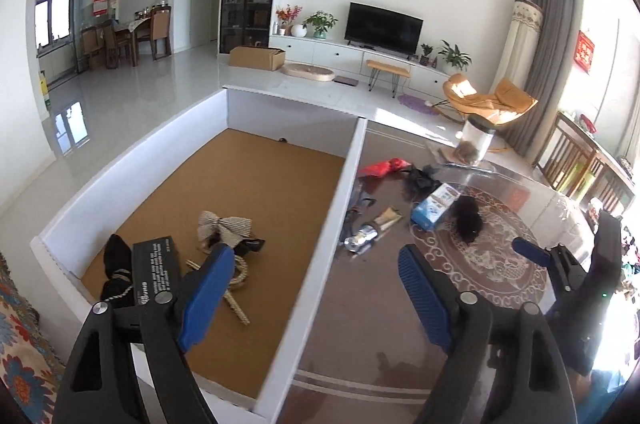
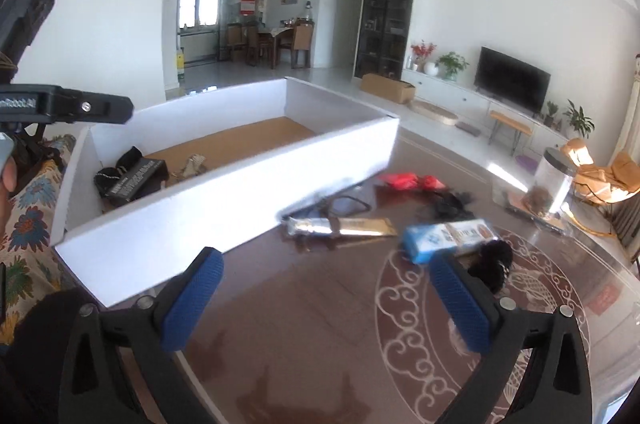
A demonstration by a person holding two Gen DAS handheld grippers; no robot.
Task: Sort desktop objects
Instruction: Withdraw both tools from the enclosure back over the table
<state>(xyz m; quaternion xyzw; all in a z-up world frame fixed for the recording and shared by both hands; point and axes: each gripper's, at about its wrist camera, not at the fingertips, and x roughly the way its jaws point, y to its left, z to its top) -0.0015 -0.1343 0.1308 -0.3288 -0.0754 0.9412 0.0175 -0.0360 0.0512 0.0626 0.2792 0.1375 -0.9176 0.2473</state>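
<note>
Left gripper (image 1: 316, 288): hanging over the white box's near right wall, blue fingers (image 1: 208, 288) standing wide, nothing sitting between them.
Right gripper (image 2: 328, 300): hovering over the bare brown table top, jaws spread wide and gripping nothing (its tip is also showing at the right edge of the left wrist view).
White box (image 1: 320, 224): sitting at the table's left side, with a cork-coloured floor; its long right wall is facing the loose items.
Black carton (image 1: 156, 268): lying in the box's near left corner, beside a black cloth bundle (image 1: 116, 264).
Striped bow (image 1: 224, 226): resting mid-floor near the box's front, a braided cord (image 1: 240, 276) lying just beside it.
Silver-and-gold tube (image 2: 340, 226): lying on the table just outside the box's right wall.
Blue-and-white packet (image 2: 444, 238): lying right of the tube, touching a black fluffy ball (image 2: 492, 264).
Red wrapper (image 2: 408, 181): lying further back on the table, near a black tangle (image 2: 448, 206) (too blurred to name).
Clear jar (image 2: 554, 180): standing upright toward the table's far right edge, dark lid on.
</note>
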